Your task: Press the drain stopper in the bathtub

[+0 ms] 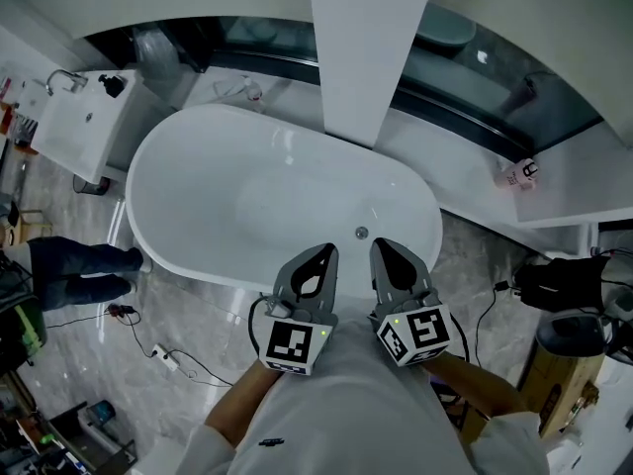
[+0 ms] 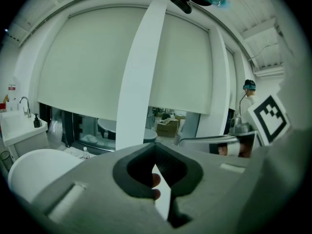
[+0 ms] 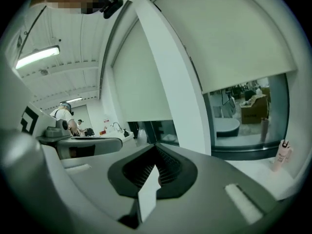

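The drain stopper (image 1: 361,233) is a small round metal disc on the floor of the white oval bathtub (image 1: 223,181), towards the end nearest me and just beyond the tips of both tools. The left gripper (image 1: 322,257) and the right gripper (image 1: 386,247) are side by side over the tub's near rim, close to my chest. They point towards the stopper but are clear of it. In the left gripper view, the left gripper's jaws are pressed together at the tips, with nothing between them. The right gripper view shows the right gripper's jaws closed the same way, also holding nothing. Each tool carries its marker cube at the rear, the left cube (image 1: 290,342) and the right cube (image 1: 417,332), directly above my forearms. Beyond the tub's far side, a white pillar (image 1: 371,47) rises in front of a dark window band. A pink bottle (image 1: 519,174) stands on the white ledge to the right. To the left of the tub is a white sink (image 1: 74,122) with a faucet (image 1: 61,79). A person's legs (image 1: 79,270) stand on the marble floor (image 1: 198,325) nearby, beside some loose cables (image 1: 163,354).
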`<state>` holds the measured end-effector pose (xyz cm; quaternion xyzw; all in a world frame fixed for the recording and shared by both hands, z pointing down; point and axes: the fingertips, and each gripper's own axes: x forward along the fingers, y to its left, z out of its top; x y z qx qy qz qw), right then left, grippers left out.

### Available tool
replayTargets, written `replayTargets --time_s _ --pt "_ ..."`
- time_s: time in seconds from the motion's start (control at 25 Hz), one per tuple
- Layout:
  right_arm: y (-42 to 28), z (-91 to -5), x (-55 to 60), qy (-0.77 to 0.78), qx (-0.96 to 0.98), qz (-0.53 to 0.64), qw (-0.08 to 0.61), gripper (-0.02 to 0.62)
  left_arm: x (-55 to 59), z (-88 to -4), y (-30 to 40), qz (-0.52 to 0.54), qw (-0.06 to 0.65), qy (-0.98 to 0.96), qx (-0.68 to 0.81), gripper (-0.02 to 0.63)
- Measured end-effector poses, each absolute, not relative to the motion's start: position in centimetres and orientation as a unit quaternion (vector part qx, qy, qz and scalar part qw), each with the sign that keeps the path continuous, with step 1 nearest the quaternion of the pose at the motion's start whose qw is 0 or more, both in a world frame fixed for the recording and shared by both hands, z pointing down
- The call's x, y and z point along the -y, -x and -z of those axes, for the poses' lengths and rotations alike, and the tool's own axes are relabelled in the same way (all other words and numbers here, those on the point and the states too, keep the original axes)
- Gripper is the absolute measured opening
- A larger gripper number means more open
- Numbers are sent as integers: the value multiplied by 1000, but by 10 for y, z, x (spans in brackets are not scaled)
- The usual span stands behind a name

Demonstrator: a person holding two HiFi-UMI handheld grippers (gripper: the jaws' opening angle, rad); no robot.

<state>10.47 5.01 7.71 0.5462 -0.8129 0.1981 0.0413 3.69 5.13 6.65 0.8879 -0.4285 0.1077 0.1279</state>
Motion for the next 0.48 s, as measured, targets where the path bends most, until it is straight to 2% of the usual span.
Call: replayTargets --time_s 0.24,0.48 --pt "-77 -88 -52 -503 836 -208 68 -6 -49 -70 -39 -108 135 -892 418 -2" --pt "-76 -92 -59 -482 848 -210 60 -6 -59 -74 -44 -107 132 -887 430 0"
